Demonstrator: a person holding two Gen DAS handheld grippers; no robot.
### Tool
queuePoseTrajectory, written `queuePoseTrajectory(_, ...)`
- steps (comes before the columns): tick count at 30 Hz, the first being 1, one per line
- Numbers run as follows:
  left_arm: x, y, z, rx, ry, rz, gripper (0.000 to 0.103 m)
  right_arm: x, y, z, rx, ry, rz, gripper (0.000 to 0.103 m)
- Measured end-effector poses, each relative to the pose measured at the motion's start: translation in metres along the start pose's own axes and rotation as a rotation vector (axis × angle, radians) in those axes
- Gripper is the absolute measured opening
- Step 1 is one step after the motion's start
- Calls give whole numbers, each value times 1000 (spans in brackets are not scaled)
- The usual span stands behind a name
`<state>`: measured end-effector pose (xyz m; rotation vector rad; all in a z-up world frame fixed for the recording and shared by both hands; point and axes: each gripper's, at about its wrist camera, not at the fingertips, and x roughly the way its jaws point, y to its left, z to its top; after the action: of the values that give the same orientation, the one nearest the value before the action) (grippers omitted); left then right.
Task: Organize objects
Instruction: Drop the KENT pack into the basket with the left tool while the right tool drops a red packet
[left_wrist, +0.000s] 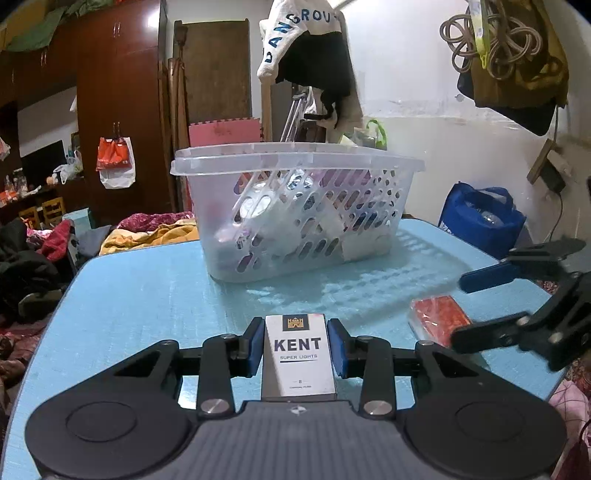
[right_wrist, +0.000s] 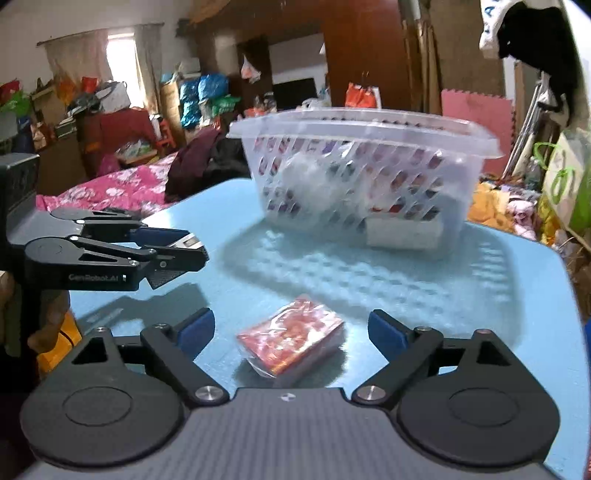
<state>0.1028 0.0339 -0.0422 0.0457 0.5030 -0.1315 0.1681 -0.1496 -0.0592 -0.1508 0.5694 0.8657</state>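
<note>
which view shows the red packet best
The right wrist view: the red packet lies whole on the blue table, centred between the open right tongs. In the left wrist view it sits at the right, partly hidden behind those tongs.

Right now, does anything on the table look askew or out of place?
Only the red packet: it lies skewed on the blue table, outside the basket, between the right gripper's open jaws.

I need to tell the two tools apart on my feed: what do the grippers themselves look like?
Both look alike. The left gripper and the right gripper each have black linkage arms with silver pivot bolts, blue pads on the fingers, round black discs at the base and a ribbed grey body. White lettering reading GenRobot.AI runs along the left gripper's side. No cables or sleeves show.
</note>
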Motion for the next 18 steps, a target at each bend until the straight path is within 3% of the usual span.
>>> queuePoseTrajectory(2,1,2,-1,-6,0,2,41,10,2,1,-5,33,-1,93)
queuePoseTrajectory(5,0,4,1,-22,-8,0,41,18,2,-4,2,65,-4,75)
queuePoseTrajectory(10,-9,6,15,-45,-54,-9,41,-7,6,3,-30,-46,-63,75)
queuePoseTrajectory(15,-17,4,85,-39,-162,-23,41,-50,10,74,-81,-257,-141,75)
queuePoseTrajectory(18,3,9,137,-68,-173,3,41,-43,-3,127,-86,-275,-205,75)
